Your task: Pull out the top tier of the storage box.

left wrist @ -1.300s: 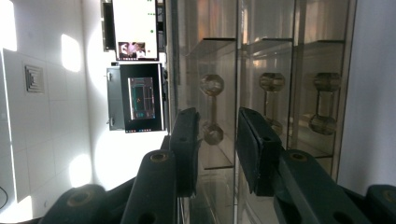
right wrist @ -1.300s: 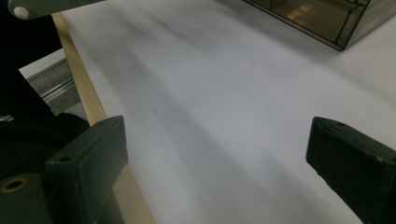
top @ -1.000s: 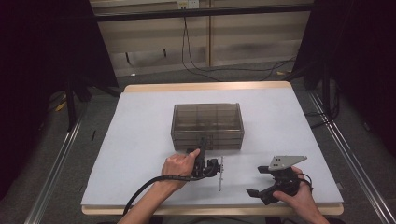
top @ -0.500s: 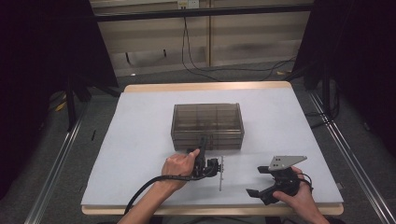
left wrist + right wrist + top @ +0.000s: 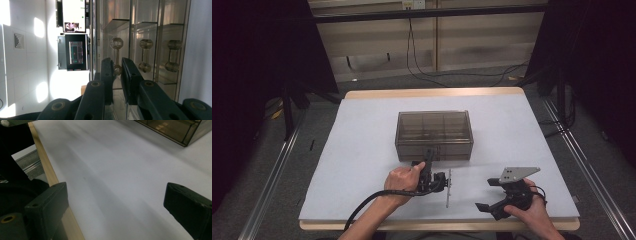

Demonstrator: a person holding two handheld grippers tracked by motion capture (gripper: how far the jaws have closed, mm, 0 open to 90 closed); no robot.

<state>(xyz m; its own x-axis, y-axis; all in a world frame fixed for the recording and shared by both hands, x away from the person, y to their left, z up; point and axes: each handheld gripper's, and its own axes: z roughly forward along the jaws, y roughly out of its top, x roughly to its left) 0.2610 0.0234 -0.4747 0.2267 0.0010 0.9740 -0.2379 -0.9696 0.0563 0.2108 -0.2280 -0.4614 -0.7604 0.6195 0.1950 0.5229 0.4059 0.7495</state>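
Currently on the white worktop (image 5: 362, 150): one smoky transparent drawer box (image 5: 434, 134), set at the middle, its front facing the near edge.

Left gripper (image 5: 430, 162): turned on its side, tips at the box front. In the left gripper view its jaws stand narrow, with a slim gap, either side of a small clear handle (image 5: 117, 56) on one drawer; whether they pinch it cannot be told. Two like handles (image 5: 145, 55) sit alongside.

Right gripper (image 5: 493, 195): held by the right hand (image 5: 532, 215) near the worktop's near right corner, well apart from the box, jaws spread wide over bare surface.

Change from the earlier frames: none visible; both grippers stay where they were.
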